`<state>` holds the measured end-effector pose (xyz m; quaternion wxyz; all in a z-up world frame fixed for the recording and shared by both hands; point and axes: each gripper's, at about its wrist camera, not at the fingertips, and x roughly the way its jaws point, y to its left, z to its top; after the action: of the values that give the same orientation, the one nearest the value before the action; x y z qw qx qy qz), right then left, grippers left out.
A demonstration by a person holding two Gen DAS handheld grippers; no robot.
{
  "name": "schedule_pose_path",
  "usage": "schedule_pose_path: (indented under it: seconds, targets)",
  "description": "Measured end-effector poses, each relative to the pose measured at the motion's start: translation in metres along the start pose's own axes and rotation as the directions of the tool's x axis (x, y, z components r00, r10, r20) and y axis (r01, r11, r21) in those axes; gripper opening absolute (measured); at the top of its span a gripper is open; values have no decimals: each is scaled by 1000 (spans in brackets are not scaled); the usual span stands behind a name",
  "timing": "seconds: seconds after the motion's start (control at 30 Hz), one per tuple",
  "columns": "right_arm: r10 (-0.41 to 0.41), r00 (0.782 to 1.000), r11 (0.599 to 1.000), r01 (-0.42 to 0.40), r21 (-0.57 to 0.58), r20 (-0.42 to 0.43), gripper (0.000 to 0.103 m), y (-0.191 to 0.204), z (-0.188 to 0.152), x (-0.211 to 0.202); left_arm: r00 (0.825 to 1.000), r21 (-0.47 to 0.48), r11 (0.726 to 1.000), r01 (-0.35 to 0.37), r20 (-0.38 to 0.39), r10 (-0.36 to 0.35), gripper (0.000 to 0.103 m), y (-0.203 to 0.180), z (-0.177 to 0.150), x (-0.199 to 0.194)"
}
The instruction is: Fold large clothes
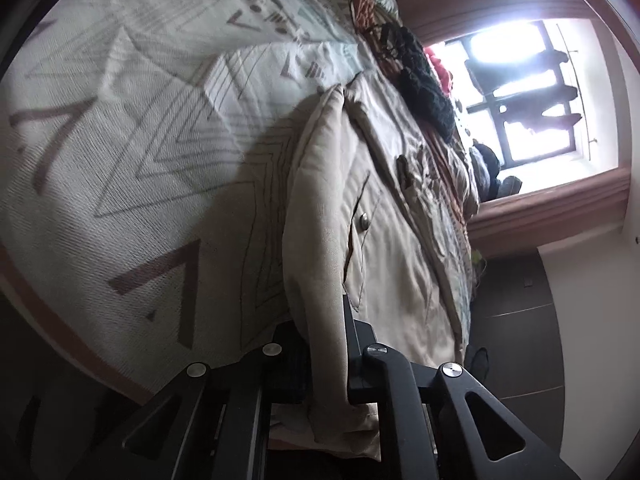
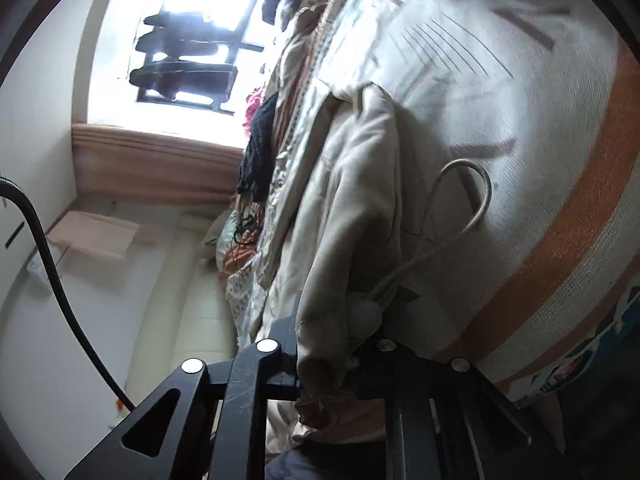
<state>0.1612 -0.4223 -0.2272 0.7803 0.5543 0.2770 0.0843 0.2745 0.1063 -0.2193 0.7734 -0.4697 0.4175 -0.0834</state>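
Beige cloth is pinched in both pairs of tongs: the left tongs (image 1: 326,364) are clenched on one thick padded edge of the jacket (image 1: 384,216), and the right tongs (image 2: 334,360) grip another bunched edge of it, where a pale drawstring (image 2: 460,200) loops out over the bedspread (image 2: 520,120). No earlier view is on hand, so I say only that both grips look firm now.

The jacket lies spread along the bed, a snap button (image 1: 364,221) on its pocket facing up, with a heap of other clothes (image 1: 424,80) beyond it near the bright window (image 1: 520,92).

To my eye the step is lifting the near edge to carry it over for a fold. Done well, both hands would rise together and travel at the same pace, keeping the cloth between them taut so the padding does not sag or twist. The drawstring could snag or trail; better to let it fall inside the fold. Lay the edge down square before letting go.
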Motion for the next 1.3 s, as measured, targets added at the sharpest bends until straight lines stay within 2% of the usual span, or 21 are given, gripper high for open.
schedule_pose_path:
  seconds: [0.13,0.4,0.67,1.07,1.3]
  targets:
    - [45,999,998,-44,-34,24,12,24,1,-12,999,-2,999,42,21,-42,8,-8,1,-16]
    - [123,991,985,-115,-130,55,11,84,-1,-43,987,26,991,135,80,-137,8,-39,4,-74]
    - [234,970,950,-213,-229,69,11,141,-14,-81,970,88,976,197,128,-207,8,-72,-6,-133]
    - [319,944,907,-281,-313,78,11,182,-38,-124,937,128,950,284,176,-303,8,-87,-26,-203]
    - [347,935,880,-297,-372,75,11,198,-51,-148,925,163,941,297,197,-326,8,-95,-34,-228]
